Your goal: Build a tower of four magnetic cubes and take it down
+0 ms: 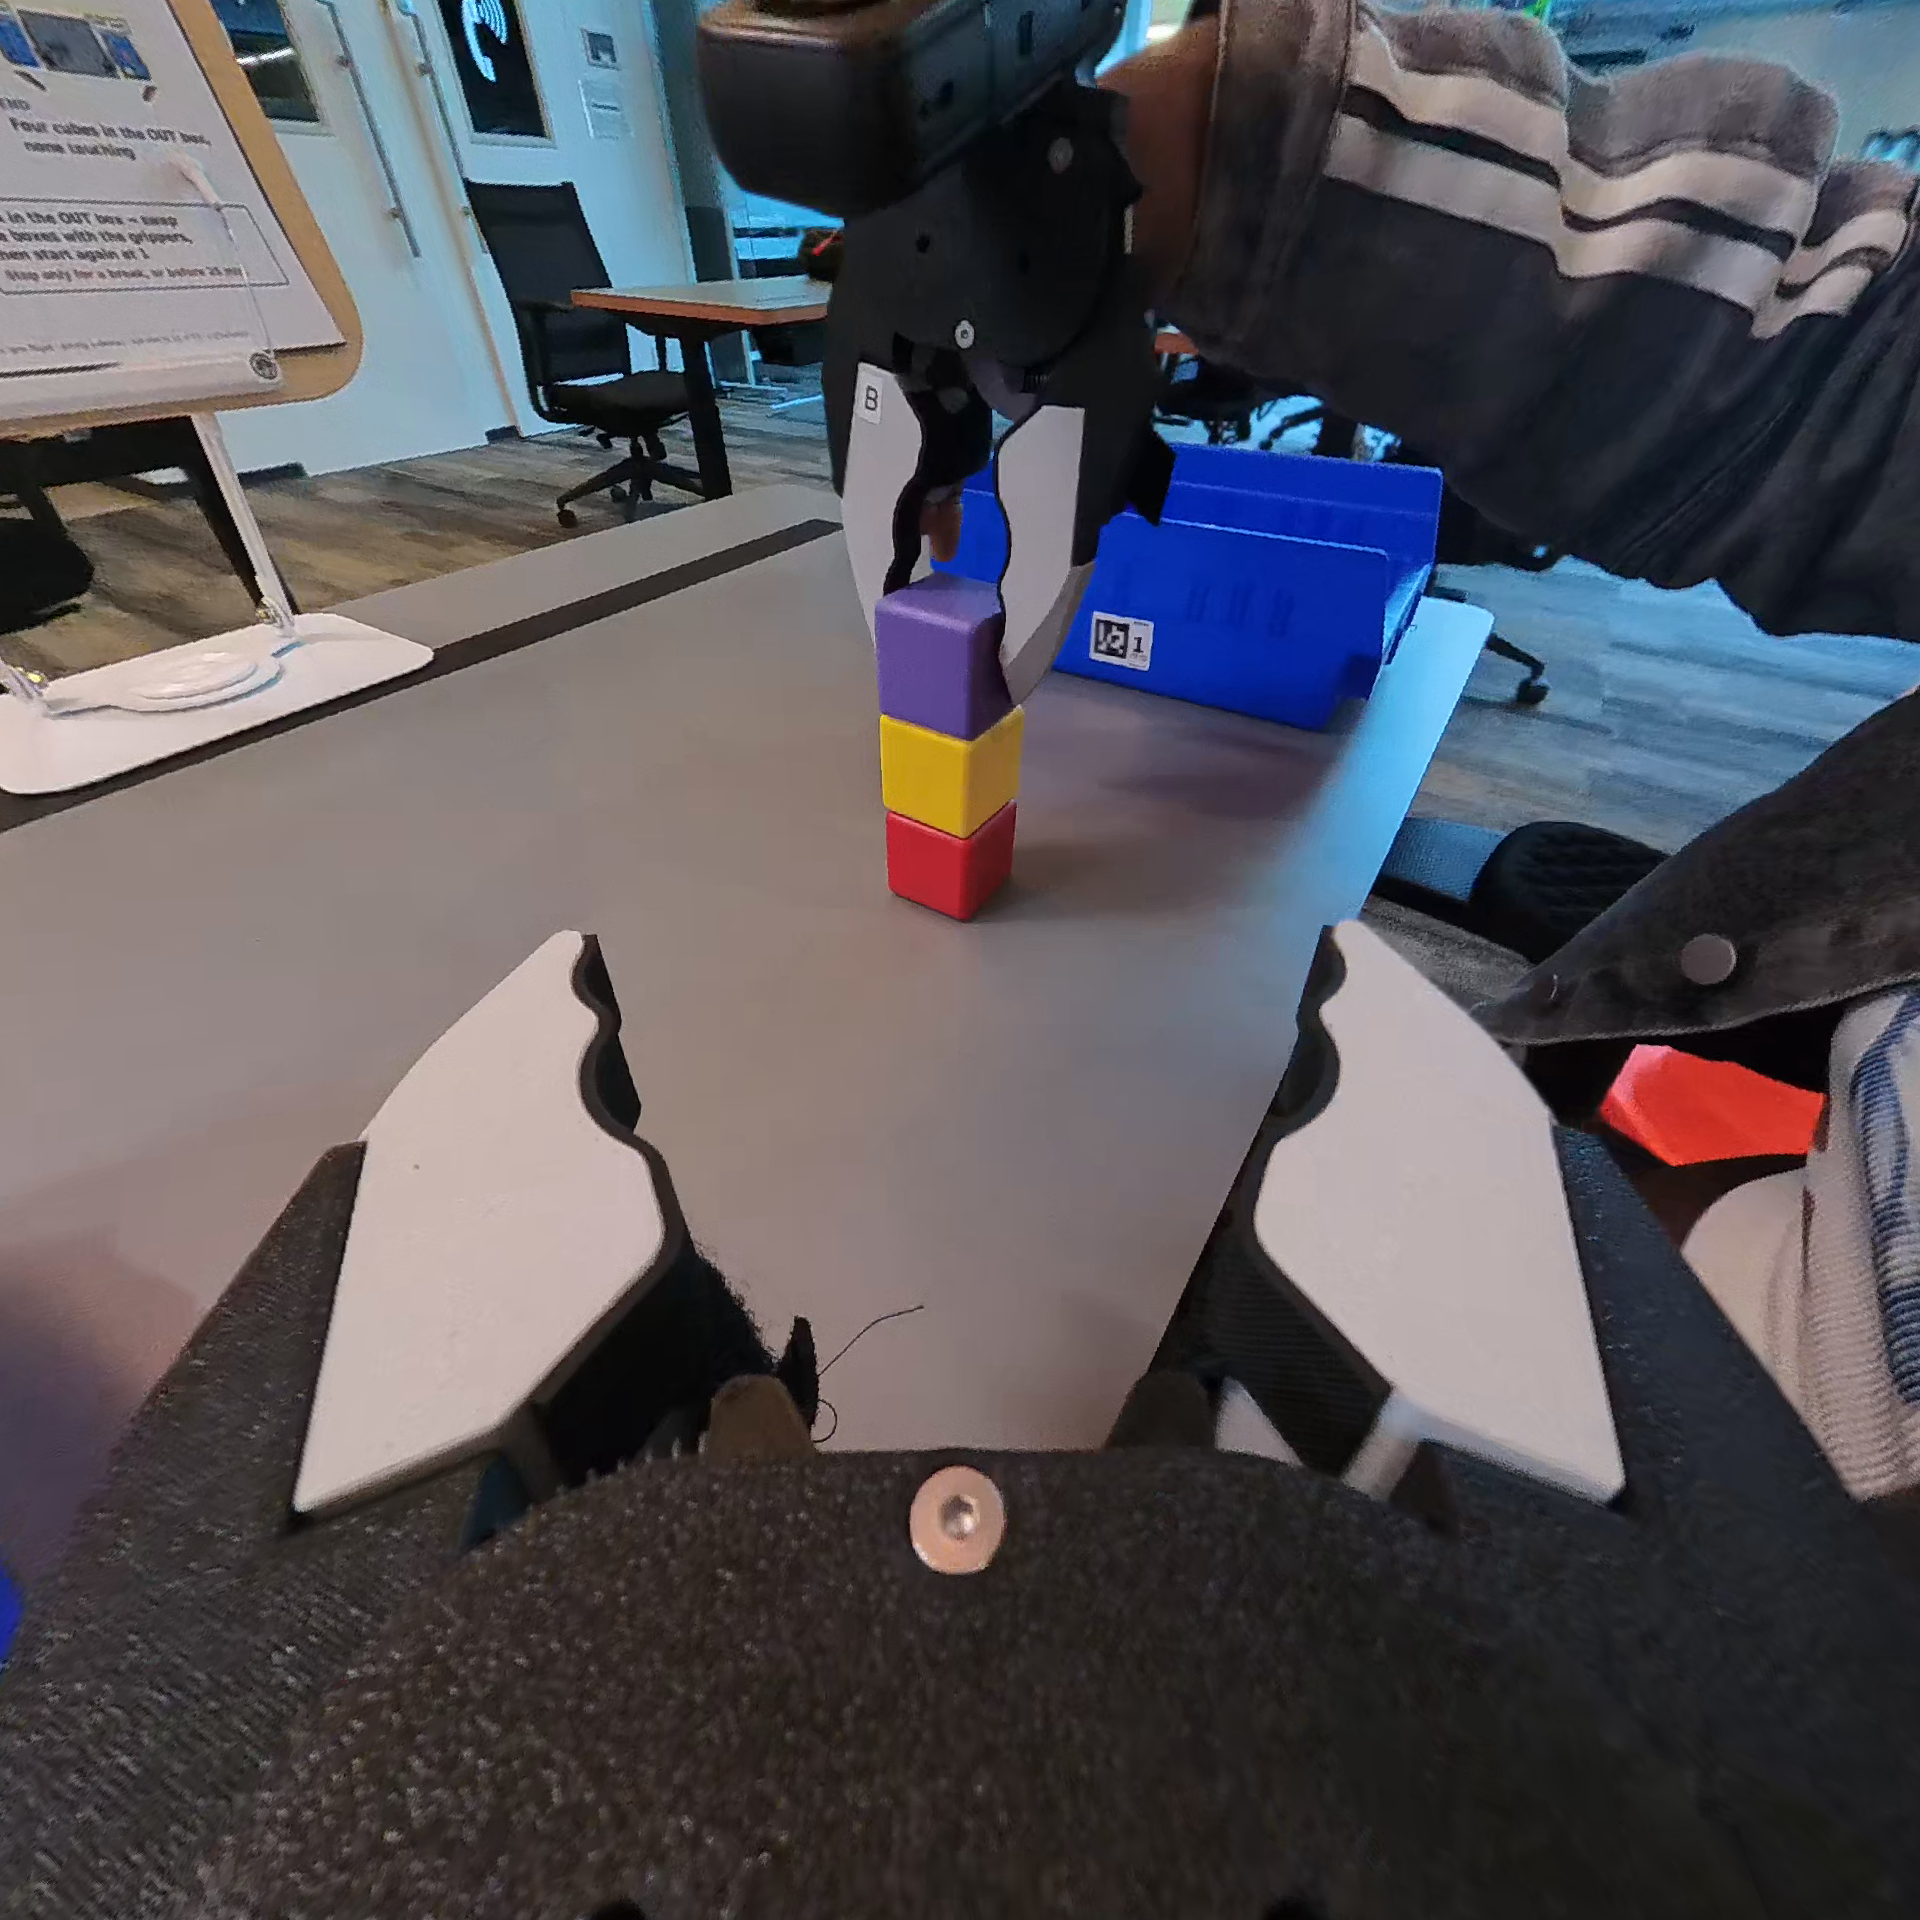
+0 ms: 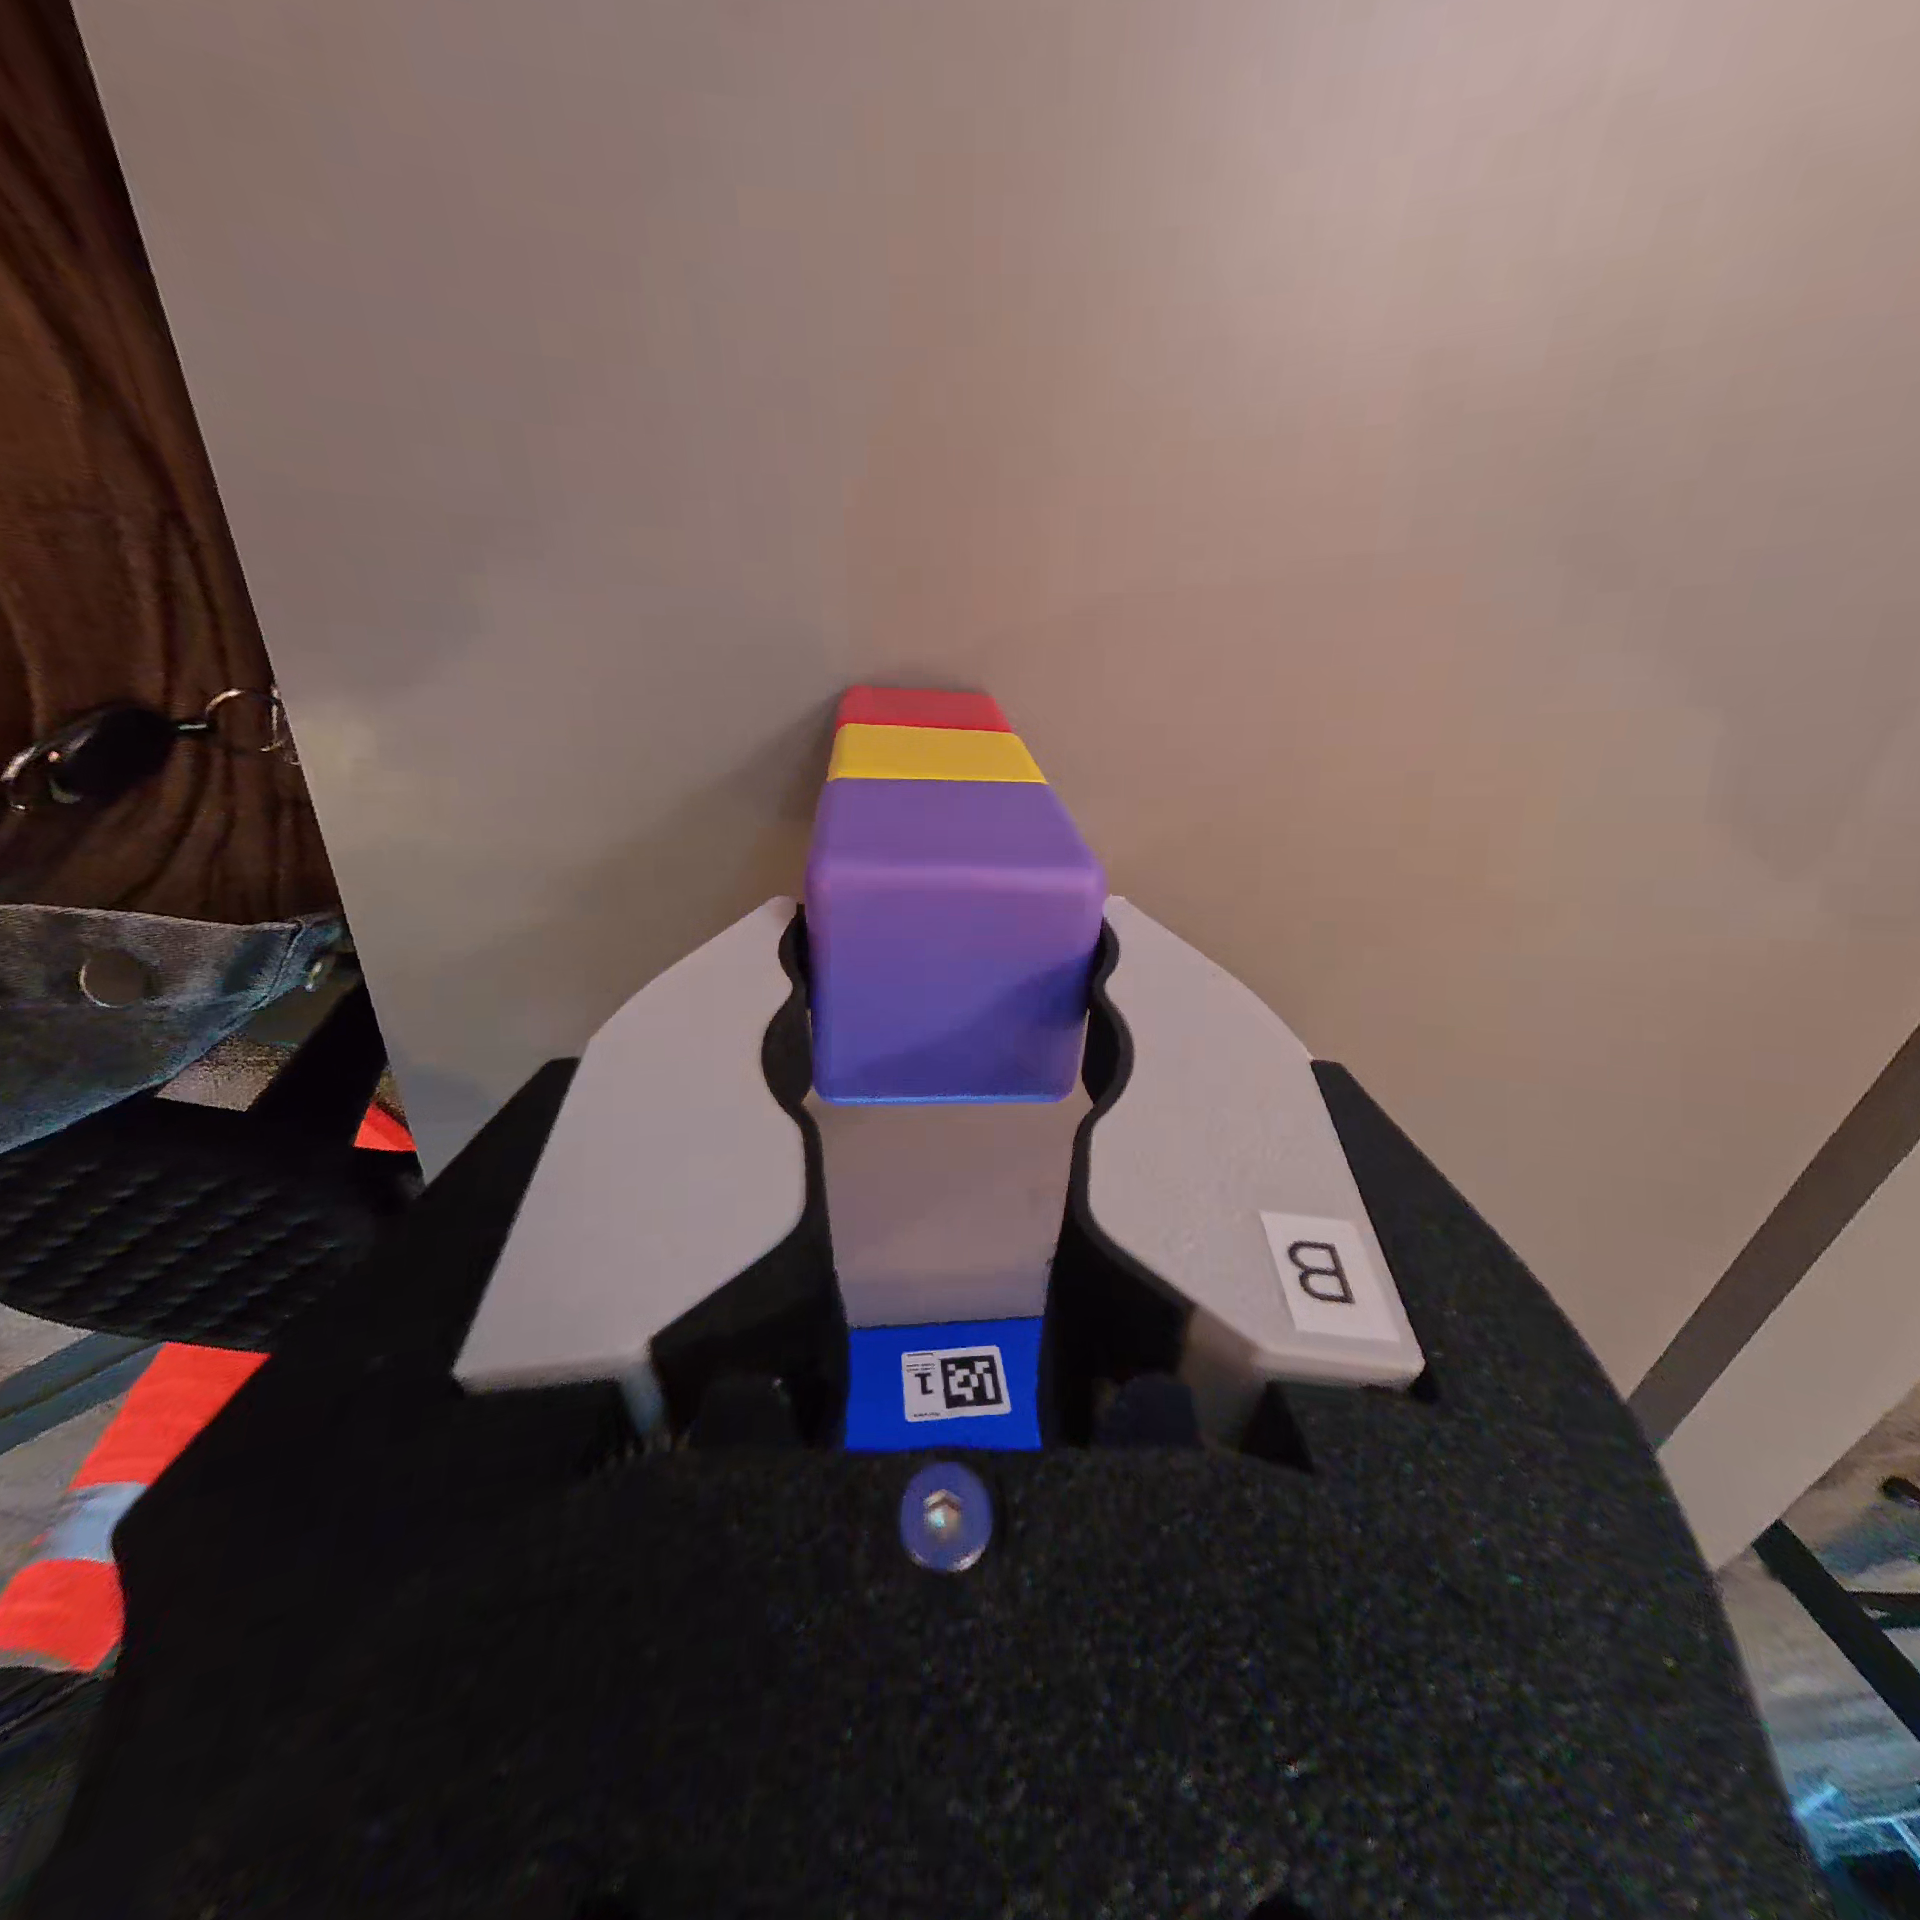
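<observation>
- Standing on the grey bench (image 1: 520, 883), a three-cube tower is seen ahead of the left tongs (image 1: 961, 997), well apart from their tips and roughly on the line between them.
- The left tongs are spread wide, and only bare bench surface is seen between their white fingers (image 1: 499, 1195).
- The right tongs (image 2: 948, 940) are brought down from above onto the tower's top and are pinched on the purple cube (image 2: 951, 935); a dark pad is pressed against each of two opposite sides of that cube.
- The purple cube is seated on the yellow cube (image 1: 948, 771), which is stacked on the red cube (image 1: 948, 862); the red cube rests on the bench.
- The three cubes are matt, with rounded edges, and are lined up into a nearly straight upright column.
- A blue box (image 1: 1247, 592) bearing a small black-and-white marker is placed on the bench behind the tower, apart from it.
</observation>
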Demonstrator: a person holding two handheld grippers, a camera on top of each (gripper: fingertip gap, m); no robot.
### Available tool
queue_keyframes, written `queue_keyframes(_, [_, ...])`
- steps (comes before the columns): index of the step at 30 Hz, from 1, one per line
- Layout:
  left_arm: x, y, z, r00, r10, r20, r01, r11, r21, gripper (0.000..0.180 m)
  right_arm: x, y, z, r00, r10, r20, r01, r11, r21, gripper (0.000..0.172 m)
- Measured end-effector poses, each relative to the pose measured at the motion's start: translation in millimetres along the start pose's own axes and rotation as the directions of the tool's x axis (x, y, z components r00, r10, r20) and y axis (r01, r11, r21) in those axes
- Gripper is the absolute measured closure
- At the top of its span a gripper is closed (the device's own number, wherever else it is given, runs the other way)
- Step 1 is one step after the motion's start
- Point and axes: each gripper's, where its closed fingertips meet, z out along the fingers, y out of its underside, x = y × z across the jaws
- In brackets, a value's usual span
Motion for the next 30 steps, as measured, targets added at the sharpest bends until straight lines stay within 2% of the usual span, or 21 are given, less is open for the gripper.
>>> queue_keyframes(3, [4, 0, -1, 0.999, 0.044, -0.001, -0.044, 0.999, -0.011, 0.056, 1, 1, 3, 1.0, -0.027, -0.008, 0.027, 1.0, -0.011, 0.122])
queue_keyframes(6, [5, -2, -4, 0.997, 0.071, 0.02, -0.07, 0.997, -0.024, 0.052, -1, 1, 6, 0.999, -0.035, -0.005, 0.036, 0.999, 0.011, 0.109])
queue_keyframes(8, [3, -4, -8, 0.994, 0.097, 0.044, -0.096, 0.994, -0.044, 0.05, -3, -6, 1, 1.0, -0.004, -0.005, 0.004, 0.994, 0.106, 0.101])
queue_keyframes(10, [-5, -7, -17, 0.985, 0.146, 0.095, -0.138, 0.987, -0.077, 0.048, -3, -14, -11, 0.999, 0.043, -0.025, -0.035, 0.966, 0.256, 0.093])
queue_keyframes(12, [-22, -15, -32, 0.962, 0.201, 0.183, -0.182, 0.977, -0.116, 0.048, -3, -27, -32, 0.993, 0.096, -0.066, -0.053, 0.879, 0.474, 0.085])
queue_keyframes(14, [-47, -24, -50, 0.928, 0.248, 0.277, -0.209, 0.964, -0.163, 0.051, -1, -32, -59, 0.974, 0.195, -0.112, -0.066, 0.723, 0.688, 0.084])
queue_keyframes(16, [-78, -31, -68, 0.897, 0.267, 0.351, -0.2, 0.956, -0.216, 0.053, -3, -26, -79, 0.944, 0.301, -0.132, -0.059, 0.552, 0.832, 0.08])
queue_keyframes(19, [-138, -30, -90, 0.871, 0.219, 0.44, -0.089, 0.951, -0.297, 0.053, -7, -7, -90, 0.88, 0.447, -0.159, -0.012, 0.356, 0.934, 0.073])
queue_keyframes(22, [-209, -22, -106, 0.827, 0.147, 0.543, 0.045, 0.945, -0.325, 0.059, -19, 6, -90, 0.842, 0.517, -0.155, 0.03, 0.243, 0.97, 0.055])
queue_keyframes(24, [-242, -5, -104, 0.844, 0.062, 0.534, 0.144, 0.93, -0.337, 0.061, -29, 9, -79, 0.851, 0.513, -0.114, -0.008, 0.229, 0.973, 0.041])
queue_keyframes(26, [-279, 24, -107, 0.807, 0.013, 0.591, 0.267, 0.884, -0.383, 0.061, -34, 11, -68, 0.855, 0.509, -0.1, -0.031, 0.242, 0.97, 0.034])
queue_keyframes(28, [-309, 56, -110, 0.777, 0.009, 0.63, 0.348, 0.827, -0.441, 0.06, -37, 12, -59, 0.854, 0.505, -0.122, -0.022, 0.271, 0.962, 0.032])
queue_keyframes(30, [-330, 82, -110, 0.747, -0.04, 0.664, 0.435, 0.785, -0.442, 0.063, -40, 14, -55, 0.854, 0.503, -0.129, -0.023, 0.285, 0.958, 0.031])
